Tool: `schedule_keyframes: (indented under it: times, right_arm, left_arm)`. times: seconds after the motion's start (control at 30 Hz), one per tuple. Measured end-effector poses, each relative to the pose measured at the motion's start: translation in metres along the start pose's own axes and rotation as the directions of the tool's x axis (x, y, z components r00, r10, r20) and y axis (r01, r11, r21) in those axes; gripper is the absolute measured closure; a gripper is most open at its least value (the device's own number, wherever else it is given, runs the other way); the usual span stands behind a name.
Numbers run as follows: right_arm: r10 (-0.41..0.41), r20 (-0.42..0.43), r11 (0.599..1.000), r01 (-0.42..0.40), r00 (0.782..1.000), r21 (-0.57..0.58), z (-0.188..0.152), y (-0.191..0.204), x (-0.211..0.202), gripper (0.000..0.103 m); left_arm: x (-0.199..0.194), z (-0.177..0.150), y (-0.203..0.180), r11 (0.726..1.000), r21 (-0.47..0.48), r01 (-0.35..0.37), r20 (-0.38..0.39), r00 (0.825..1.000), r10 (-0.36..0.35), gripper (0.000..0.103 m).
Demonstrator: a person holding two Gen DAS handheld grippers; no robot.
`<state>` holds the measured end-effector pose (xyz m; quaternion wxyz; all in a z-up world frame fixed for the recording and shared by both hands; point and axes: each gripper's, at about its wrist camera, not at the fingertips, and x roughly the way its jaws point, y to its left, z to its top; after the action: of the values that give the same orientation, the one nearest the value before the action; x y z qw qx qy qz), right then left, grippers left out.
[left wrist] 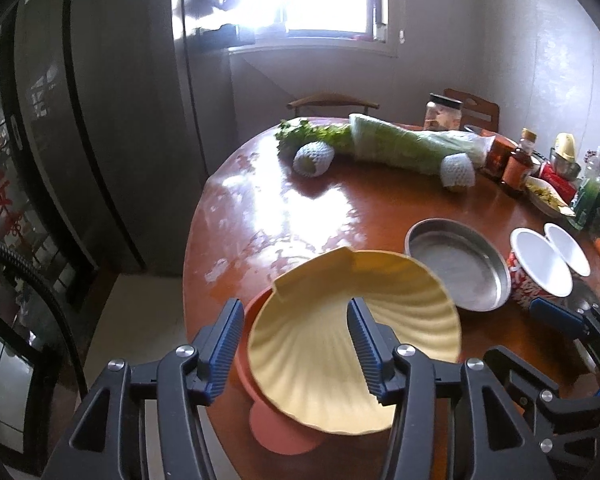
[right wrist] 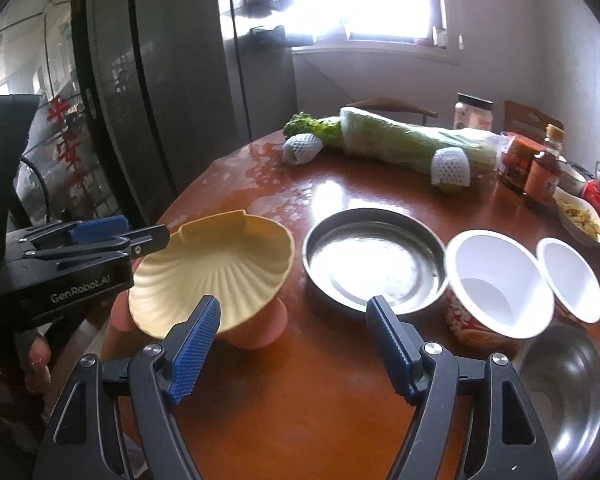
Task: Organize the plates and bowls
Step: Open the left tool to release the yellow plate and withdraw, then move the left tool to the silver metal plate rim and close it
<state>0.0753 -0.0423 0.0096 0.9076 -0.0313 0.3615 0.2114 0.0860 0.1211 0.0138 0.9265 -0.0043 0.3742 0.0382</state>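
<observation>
Reading "GenRobot.AI": left hand-held gripper (right wrist: 162,236)

Shell plate (right wrist: 216,270): pale yellow, ribbed like a scallop shell, tilted, sitting on the pink bowl at the table's near left edge.
Pink bowl (left wrist: 260,412): salmon-coloured with a round tab handle, upright under the shell plate.
Metal pan (right wrist: 374,258): round, shallow, upright and empty, just right of the shell plate.
Paper bowls (right wrist: 494,284): two, white inside, red-patterned outside, side by side right of the pan.
Steel bowl (right wrist: 560,396): large, upright, at the near right.
</observation>
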Motion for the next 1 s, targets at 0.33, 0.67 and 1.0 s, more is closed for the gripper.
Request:
schedule_keyframes:
  times: [0.33,0.67,1.0]
  right_arm:
    - [-0.032,0.049,0.995,0.027,0.998,0.093,-0.002,-0.033,-0.038,0.026]
    - [-0.055,0.091,0.986,0.039,0.994,0.164,-0.005,-0.061,-0.071,0.026]
    - [-0.065,0.102,0.974,0.04,0.993,0.224,-0.012,-0.076,-0.091,0.025]
  left_arm:
    - [-0.031,0.015,-0.032,0.998,0.057,0.023,0.043,0.999,-0.026,0.049]
    - [-0.046,0.024,-0.064,0.993,0.105,0.048,0.05,0.997,-0.053,0.048]
    - [-0.053,0.034,-0.098,0.979,0.185,0.089,0.03,0.995,-0.096,0.039]
